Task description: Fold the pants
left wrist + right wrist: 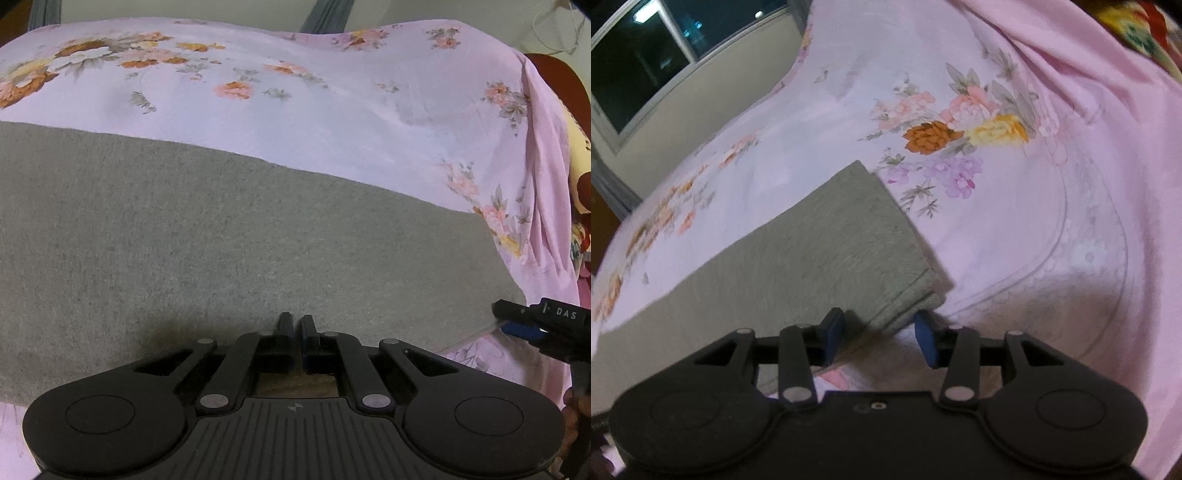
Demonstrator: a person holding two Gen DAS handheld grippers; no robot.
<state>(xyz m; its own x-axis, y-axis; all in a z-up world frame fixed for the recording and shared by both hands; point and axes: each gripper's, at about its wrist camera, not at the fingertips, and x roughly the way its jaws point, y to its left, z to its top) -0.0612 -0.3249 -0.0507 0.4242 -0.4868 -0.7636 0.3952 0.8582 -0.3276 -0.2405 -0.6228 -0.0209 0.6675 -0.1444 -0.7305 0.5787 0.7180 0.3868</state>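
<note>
**Pants lie flat, right gripper at the near corner**

Grey pants (pixel 221 236) lie spread on the pink floral bedsheet (pixel 332 122), already doubled: in the right wrist view stacked layers show along the short end. Their long axis runs from that end away to the left.

The right gripper (pixel 882 332) is the one placed to act. Its jaws stand partly apart, the blue pads (pixel 925 339) bracketing the near corner of the short end without pressing on it; nothing is held. The left gripper (pixel 295 325) has its jaws drawn together, empty, hovering over the cloth's near edge further along the length.

The next fold probably depends on the right gripper closing on that layered corner, which lies just ahead of its fingertips.
</note>
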